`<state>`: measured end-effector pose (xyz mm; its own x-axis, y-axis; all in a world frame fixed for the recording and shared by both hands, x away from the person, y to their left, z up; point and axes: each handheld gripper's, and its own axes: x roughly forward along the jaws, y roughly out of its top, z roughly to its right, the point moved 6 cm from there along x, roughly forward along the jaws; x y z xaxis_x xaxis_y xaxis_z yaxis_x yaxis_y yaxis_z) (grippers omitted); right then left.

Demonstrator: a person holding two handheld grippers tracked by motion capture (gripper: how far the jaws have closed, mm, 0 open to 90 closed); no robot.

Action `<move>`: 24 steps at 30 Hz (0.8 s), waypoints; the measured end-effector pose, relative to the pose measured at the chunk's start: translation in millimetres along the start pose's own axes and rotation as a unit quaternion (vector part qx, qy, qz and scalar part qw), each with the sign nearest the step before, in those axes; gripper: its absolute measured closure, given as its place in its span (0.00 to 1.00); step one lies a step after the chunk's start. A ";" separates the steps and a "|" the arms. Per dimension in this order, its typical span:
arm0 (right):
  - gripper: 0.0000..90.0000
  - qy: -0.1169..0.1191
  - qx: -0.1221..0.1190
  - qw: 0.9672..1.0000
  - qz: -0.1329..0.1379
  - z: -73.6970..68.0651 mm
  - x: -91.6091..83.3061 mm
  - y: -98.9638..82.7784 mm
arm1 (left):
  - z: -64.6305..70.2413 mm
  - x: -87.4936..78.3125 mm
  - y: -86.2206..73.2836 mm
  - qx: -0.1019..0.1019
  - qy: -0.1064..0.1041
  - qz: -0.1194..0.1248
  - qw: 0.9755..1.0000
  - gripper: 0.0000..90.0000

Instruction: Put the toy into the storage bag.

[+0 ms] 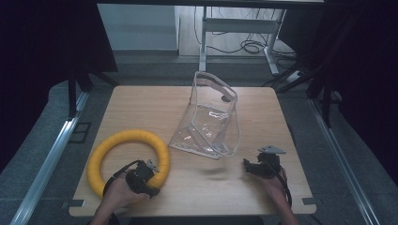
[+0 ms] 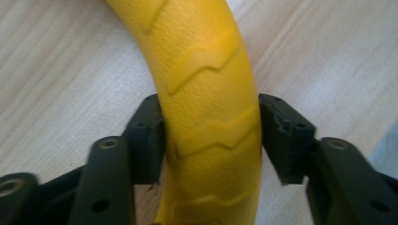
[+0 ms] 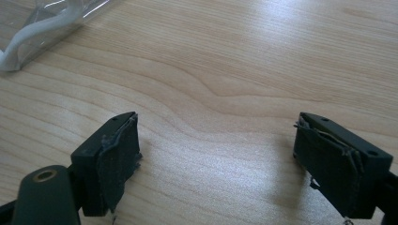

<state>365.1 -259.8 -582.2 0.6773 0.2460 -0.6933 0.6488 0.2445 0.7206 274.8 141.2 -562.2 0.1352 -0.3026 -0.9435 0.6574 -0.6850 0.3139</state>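
A yellow ribbed ring (image 1: 126,137) lies flat on the left half of the wooden table (image 1: 141,101). My left gripper (image 1: 156,180) is at the ring's near right part, held by a hand coming in from the bottom edge. In the left gripper view the ring (image 2: 206,93) runs up between the two black jaws of the left gripper (image 2: 211,136), and both pads lie against its sides. My right gripper (image 1: 246,167) hovers low over bare wood at the front right. Its jaws stand wide apart in the right gripper view (image 3: 216,140), with nothing between them.
A clear plastic bag (image 1: 211,122) with a white zip edge stands leaning in the middle of the table; its corner (image 3: 47,18) lies at the top left of the right gripper view. Black curtains and metal rails flank the table; a desk frame with cables stands behind.
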 end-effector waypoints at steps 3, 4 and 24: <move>0.17 0.000 0.000 1.000 0.000 0.0 0.0 0.0 | 0.5 -0.3 -0.1 0.000 0.002 0.001 1.000 0.55; 0.17 0.000 0.000 1.000 0.000 0.0 0.0 0.0 | 0.5 -0.3 -0.1 0.000 0.002 0.001 1.000 0.55; 0.17 0.000 0.000 1.000 -0.001 0.1 -0.1 0.1 | -11.9 -44.2 5.3 -0.057 -0.045 0.162 0.984 0.56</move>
<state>365.1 -259.9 -582.1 0.6768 0.2447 -0.6943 0.6497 0.2450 0.7196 281.1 158.8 -520.2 0.2896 -0.5535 -0.7809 0.6704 -0.4650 0.5782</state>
